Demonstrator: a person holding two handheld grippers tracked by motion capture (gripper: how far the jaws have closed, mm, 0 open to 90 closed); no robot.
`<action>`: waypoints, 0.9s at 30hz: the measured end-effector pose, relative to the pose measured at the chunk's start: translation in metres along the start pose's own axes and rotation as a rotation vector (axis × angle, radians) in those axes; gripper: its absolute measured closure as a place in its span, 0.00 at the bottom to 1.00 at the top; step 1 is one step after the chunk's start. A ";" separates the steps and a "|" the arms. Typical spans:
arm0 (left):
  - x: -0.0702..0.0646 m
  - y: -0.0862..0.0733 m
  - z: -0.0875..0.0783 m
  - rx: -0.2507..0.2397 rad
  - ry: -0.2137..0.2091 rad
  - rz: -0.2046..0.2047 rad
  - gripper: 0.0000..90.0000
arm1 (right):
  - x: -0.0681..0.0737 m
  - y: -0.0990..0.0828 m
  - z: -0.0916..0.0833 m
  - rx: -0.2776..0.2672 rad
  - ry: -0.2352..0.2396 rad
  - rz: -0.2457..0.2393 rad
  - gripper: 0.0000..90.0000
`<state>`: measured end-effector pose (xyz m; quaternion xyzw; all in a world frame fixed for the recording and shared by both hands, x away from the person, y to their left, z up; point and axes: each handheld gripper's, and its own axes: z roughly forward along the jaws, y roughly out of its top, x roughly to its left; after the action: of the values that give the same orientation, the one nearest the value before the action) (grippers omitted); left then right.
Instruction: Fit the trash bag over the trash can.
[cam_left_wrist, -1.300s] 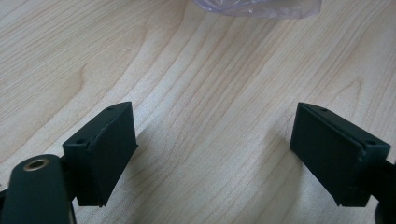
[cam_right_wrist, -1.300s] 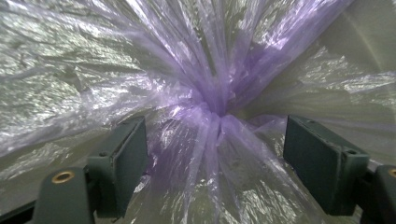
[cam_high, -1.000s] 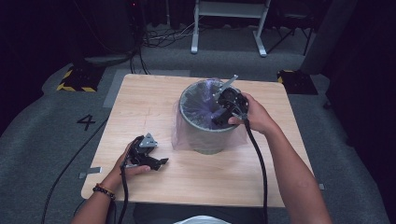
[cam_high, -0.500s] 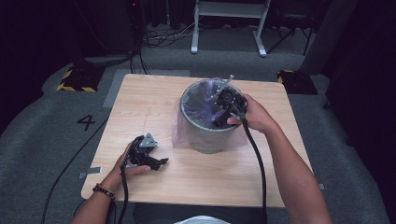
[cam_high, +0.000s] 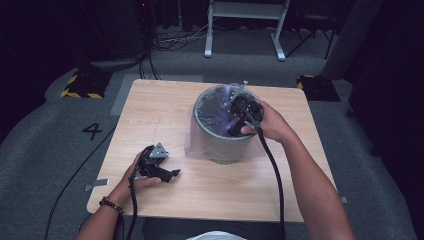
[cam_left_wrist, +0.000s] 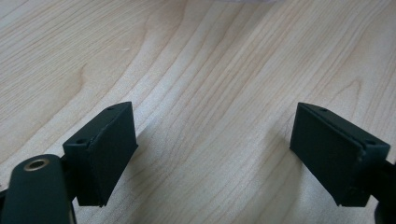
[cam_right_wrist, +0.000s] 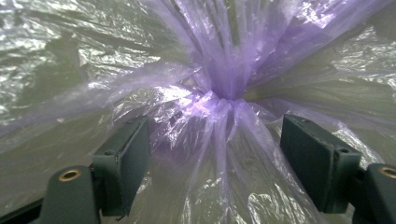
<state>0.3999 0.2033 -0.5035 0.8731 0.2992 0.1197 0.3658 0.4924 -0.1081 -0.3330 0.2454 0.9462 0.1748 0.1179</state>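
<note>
A grey round bin (cam_high: 220, 146) lined with a thin purple plastic bag (cam_high: 216, 107) stands at the middle of the wooden table (cam_high: 160, 110). My right gripper (cam_high: 234, 129) reaches down into the bin from its right rim. Its jaws stand open on either side of the bag's gathered, bunched centre (cam_right_wrist: 224, 88), and the pads (cam_right_wrist: 128, 158) do not press on it; loose film lies between them. My left gripper (cam_high: 171, 173) rests low over the table at the front left, open, with only bare wood (cam_left_wrist: 210, 70) between its jaws.
The bag's loose edge (cam_high: 192, 142) hangs over the bin's left side onto the table. Cables trail from both grippers off the table's front edge. Behind the table stand a white frame (cam_high: 245, 30) and yellow-black striped blocks (cam_high: 80, 85) on the grey floor.
</note>
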 end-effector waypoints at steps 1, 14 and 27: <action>0.000 0.000 0.000 0.000 0.000 0.000 0.16 | 0.000 0.000 0.000 -0.002 -0.002 0.002 0.28; 0.000 0.000 0.000 -0.001 0.001 0.001 0.16 | -0.001 -0.006 -0.005 -0.102 0.000 0.000 0.30; 0.000 0.000 0.000 -0.001 0.000 -0.002 0.16 | -0.001 -0.015 -0.015 -0.252 -0.017 -0.018 0.25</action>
<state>0.3999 0.2032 -0.5036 0.8727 0.2997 0.1194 0.3666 0.4818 -0.1248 -0.3248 0.2218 0.9178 0.2894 0.1573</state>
